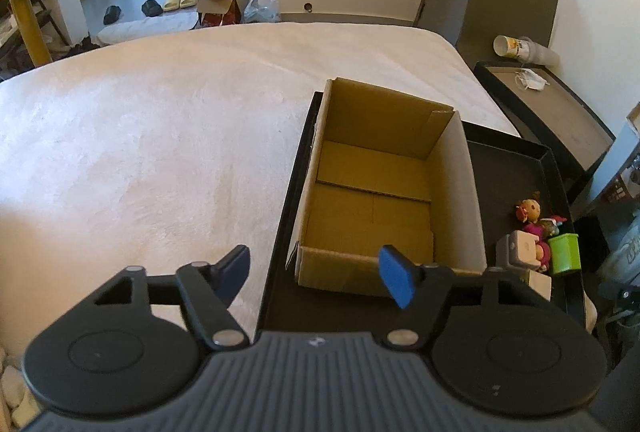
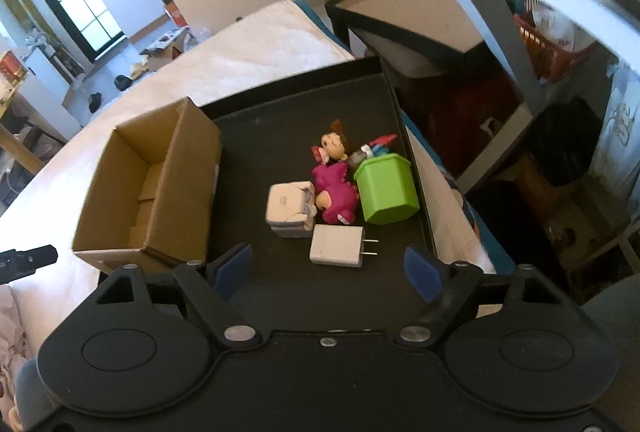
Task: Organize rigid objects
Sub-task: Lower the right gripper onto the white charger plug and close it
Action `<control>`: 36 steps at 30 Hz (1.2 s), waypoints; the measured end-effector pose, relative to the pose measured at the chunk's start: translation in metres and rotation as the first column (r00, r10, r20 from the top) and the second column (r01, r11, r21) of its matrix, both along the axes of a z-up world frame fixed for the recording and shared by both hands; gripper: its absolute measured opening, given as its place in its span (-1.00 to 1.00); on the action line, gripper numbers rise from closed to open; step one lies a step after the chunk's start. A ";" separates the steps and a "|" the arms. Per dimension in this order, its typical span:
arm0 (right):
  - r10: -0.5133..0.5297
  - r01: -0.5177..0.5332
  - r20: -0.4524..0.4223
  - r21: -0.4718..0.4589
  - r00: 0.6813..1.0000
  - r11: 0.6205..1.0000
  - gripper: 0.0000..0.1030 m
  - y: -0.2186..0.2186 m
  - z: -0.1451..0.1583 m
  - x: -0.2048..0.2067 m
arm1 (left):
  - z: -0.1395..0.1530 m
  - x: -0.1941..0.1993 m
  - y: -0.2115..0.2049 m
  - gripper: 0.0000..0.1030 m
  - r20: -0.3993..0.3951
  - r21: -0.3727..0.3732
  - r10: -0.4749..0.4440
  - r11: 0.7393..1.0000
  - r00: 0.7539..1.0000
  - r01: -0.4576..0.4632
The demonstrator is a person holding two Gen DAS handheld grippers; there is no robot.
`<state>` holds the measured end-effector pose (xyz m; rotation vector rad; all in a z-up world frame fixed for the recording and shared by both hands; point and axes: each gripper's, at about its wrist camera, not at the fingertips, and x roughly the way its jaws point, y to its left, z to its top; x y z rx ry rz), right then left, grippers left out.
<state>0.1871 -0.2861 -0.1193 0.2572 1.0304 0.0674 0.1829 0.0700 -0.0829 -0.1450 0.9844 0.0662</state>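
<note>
An open, empty cardboard box [image 1: 372,188] [image 2: 152,188] stands on the left part of a black tray [image 2: 304,104] [image 1: 516,168]. To its right on the tray lie a white plug charger [image 2: 338,246], a white-grey adapter block [image 2: 289,209] [image 1: 518,250], a pink doll figure [image 2: 335,197], a brown-haired doll head [image 2: 334,148] [image 1: 529,210] and a green cup [image 2: 386,190] [image 1: 564,253]. My left gripper [image 1: 316,274] is open and empty above the box's near edge. My right gripper [image 2: 328,268] is open and empty just short of the charger.
The tray rests on a bed with a cream blanket [image 1: 160,136]. A dark side table [image 1: 552,104] [image 2: 420,16] beyond the tray carries a tipped cup [image 1: 508,46] and a white mask. Shelving and a red basket [image 2: 552,48] stand at the right.
</note>
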 end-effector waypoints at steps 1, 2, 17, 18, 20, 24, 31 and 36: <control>-0.006 0.006 -0.009 0.002 1.000 1.000 0.59 0.000 -0.004 0.003 | -0.002 0.003 0.000 0.28 -0.003 -0.001 0.003 1.000 1.000 -0.003; -0.012 0.012 -0.018 -0.001 1.000 1.000 0.59 0.001 -0.006 0.005 | -0.004 0.006 0.001 0.25 -0.005 0.000 0.007 1.000 1.000 -0.007; -0.035 0.029 -0.144 -0.044 0.989 0.999 0.67 0.012 -0.056 0.038 | -0.031 0.038 0.010 -0.10 -0.045 -0.018 0.008 1.000 0.999 -0.009; -0.032 0.026 -0.154 -0.042 0.988 0.999 0.71 0.013 -0.059 0.040 | -0.033 0.040 0.010 -0.15 -0.051 -0.023 0.007 1.000 0.999 -0.008; -0.025 0.021 -0.158 -0.032 0.987 0.999 0.73 0.014 -0.064 0.043 | -0.037 0.043 0.011 -0.18 -0.058 -0.024 0.012 1.000 0.998 -0.013; -0.026 0.019 -0.166 -0.046 0.986 0.999 0.74 0.017 -0.072 0.050 | -0.044 0.049 0.010 -0.20 -0.073 -0.028 0.014 0.999 0.997 -0.016; -0.020 0.006 -0.177 -0.082 0.984 0.997 0.73 0.026 -0.086 0.057 | -0.055 0.058 0.007 -0.47 -0.099 -0.028 0.003 1.000 0.995 -0.006; -0.017 0.000 -0.164 -0.102 0.986 0.995 0.73 0.031 -0.090 0.061 | -0.057 0.058 0.004 -0.77 -0.098 0.004 -0.006 1.000 0.995 0.007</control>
